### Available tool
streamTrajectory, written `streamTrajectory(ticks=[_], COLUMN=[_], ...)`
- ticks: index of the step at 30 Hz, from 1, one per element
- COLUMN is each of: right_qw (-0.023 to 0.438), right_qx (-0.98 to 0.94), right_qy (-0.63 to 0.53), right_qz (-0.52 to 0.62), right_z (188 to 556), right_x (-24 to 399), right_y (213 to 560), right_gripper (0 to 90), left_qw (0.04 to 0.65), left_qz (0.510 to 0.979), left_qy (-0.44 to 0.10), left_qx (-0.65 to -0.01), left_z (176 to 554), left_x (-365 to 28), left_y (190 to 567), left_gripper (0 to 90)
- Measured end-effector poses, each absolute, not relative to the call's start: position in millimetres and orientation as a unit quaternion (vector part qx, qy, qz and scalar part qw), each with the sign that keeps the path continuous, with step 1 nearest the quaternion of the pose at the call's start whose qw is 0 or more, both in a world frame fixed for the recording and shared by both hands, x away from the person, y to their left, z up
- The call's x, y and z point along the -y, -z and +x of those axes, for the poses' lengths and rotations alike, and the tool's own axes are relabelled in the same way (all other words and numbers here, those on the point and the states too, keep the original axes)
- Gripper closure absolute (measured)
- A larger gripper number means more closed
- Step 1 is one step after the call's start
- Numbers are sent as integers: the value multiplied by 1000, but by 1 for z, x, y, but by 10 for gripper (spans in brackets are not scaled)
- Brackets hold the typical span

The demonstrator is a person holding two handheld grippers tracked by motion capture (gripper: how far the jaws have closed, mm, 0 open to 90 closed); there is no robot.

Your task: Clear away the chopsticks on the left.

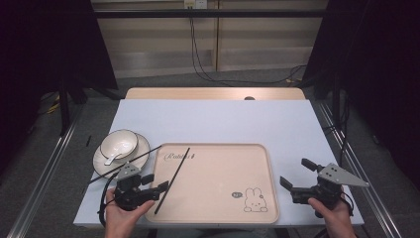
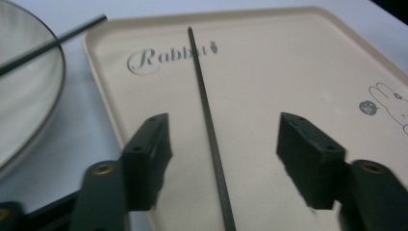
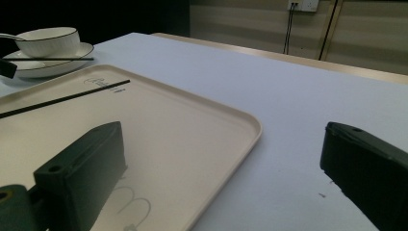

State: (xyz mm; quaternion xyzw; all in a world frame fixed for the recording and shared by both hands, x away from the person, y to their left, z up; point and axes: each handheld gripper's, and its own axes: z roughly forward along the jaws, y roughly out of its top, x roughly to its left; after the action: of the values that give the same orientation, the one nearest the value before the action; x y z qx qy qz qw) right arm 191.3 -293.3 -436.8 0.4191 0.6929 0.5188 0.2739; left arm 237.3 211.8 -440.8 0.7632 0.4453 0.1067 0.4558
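Observation:
A black chopstick (image 1: 176, 173) lies lengthwise on the left part of the beige rabbit tray (image 1: 223, 168). My left gripper (image 1: 156, 182) hovers at its near end. In the left gripper view the chopstick (image 2: 207, 110) runs between the two spread jaws without touching either pad, so my left gripper (image 2: 223, 159) is open. A second chopstick (image 1: 141, 156) rests slanted across the white plate (image 1: 144, 148). On the plate stands a bowl (image 1: 119, 143) with a spoon (image 1: 111, 158). My right gripper (image 1: 297, 173) is open and holds nothing, just right of the tray (image 3: 168, 125).
The tray sits at the front middle of a pale table (image 1: 213, 119), with the plate to its left. Metal rails (image 1: 49, 163) flank the table. Cables (image 1: 198, 64) hang at the far wall. Bare table surface stretches behind the tray.

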Motion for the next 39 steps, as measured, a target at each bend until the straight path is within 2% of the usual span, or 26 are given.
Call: streamTrajectory(ticks=[2,3,5,7,11,19,26,31,38,39], right_qw=[276,276,276,276,277,277,278,278,278,278], right_qx=[-691,-691,-691,-690,-691,-690,-691,-691,-692,-692], right_qy=[-522,-522,-521,-521,-521,-522,-521,-521,-519,-519], right_qz=[417,417,418,419,418,419,417,417,417,417], right_z=[191,191,191,191,191,192,191,191,192,192], right_x=[294,294,294,294,294,293,293,293,293,293], right_y=[436,436,436,436,436,436,436,436,436,436], right_gripper=[15,15,15,15,15,15,15,15,15,15], left_qw=[457,459,463,467,485,502,504,509,504,509], left_qz=[772,772,777,777,773,766,768,769,764,758], left_qy=[-122,-127,-131,-138,-149,-151,-152,-178,-179,-164], left_qx=[-425,-421,-404,-399,-380,-373,-363,-342,-360,-373], left_z=[235,234,232,231,230,228,226,227,232,234], left_x=[-216,-219,-226,-229,-240,-265,-279,-296,-316,-324], left_y=[440,440,441,441,441,436,434,432,430,429], left_gripper=[234,234,175,170,61,24,43,43,61,61])
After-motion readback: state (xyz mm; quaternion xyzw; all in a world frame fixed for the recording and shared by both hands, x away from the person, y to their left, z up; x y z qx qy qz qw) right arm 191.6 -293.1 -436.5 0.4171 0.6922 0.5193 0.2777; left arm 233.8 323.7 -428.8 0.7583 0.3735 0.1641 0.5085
